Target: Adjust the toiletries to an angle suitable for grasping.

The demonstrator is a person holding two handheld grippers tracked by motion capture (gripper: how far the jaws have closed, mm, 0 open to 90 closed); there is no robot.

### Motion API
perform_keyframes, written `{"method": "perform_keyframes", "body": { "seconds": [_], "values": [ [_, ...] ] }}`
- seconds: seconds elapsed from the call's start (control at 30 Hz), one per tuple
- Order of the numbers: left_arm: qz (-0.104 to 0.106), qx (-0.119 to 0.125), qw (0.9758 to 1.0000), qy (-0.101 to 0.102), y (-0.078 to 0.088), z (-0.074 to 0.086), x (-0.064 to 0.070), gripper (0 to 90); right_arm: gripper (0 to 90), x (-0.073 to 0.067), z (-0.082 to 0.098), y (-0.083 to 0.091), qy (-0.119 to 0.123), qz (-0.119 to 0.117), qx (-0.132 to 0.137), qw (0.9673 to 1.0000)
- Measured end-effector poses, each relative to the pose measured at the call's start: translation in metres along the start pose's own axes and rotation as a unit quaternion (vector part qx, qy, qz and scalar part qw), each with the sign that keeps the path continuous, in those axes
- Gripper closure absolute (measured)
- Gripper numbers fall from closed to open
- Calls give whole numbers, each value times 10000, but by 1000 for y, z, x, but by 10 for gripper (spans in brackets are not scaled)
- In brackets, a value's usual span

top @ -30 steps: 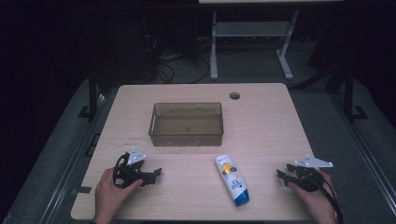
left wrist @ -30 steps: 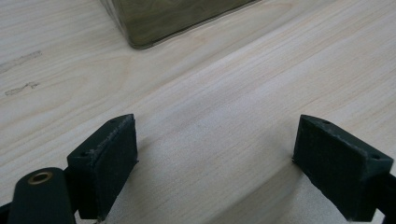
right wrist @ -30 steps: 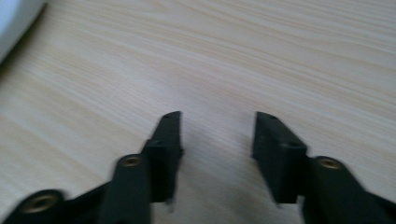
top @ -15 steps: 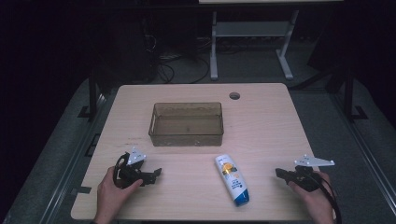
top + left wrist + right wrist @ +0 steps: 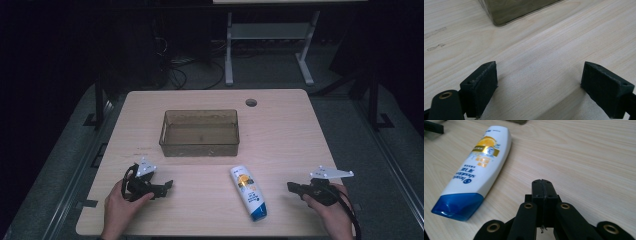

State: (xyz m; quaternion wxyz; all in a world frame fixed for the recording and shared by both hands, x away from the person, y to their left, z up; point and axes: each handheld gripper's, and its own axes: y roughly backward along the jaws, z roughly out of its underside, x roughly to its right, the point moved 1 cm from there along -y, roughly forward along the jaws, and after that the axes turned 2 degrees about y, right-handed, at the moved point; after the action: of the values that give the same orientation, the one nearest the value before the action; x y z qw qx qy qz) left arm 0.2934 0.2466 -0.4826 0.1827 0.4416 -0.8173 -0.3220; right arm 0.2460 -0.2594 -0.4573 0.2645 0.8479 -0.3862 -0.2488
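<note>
your right claw [image 5: 292, 187] sat pressed fully together with nothing between its pads, just above the tabletop [image 5: 280, 130] near the front right edge, its tip pointing toward the shampoo bottle [image 5: 248, 192]. the bottle (white, blue cap toward you) lay flat on the tabletop between your two hands, just in front of the clear plastic bin [image 5: 200, 132] and apart from it. your left claw [image 5: 167, 185] stood wide apart over bare wood, holding nothing, with the bin's corner ahead of it.
</note>
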Motion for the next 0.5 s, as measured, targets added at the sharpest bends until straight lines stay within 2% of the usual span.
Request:
{"method": "perform_keyframes", "body": {
  "seconds": [0.5],
  "values": [
    [0,1,10000,3,0,0,0,124,899,-24,-6,-6,207,-399,-2,9990]
  ]
}}
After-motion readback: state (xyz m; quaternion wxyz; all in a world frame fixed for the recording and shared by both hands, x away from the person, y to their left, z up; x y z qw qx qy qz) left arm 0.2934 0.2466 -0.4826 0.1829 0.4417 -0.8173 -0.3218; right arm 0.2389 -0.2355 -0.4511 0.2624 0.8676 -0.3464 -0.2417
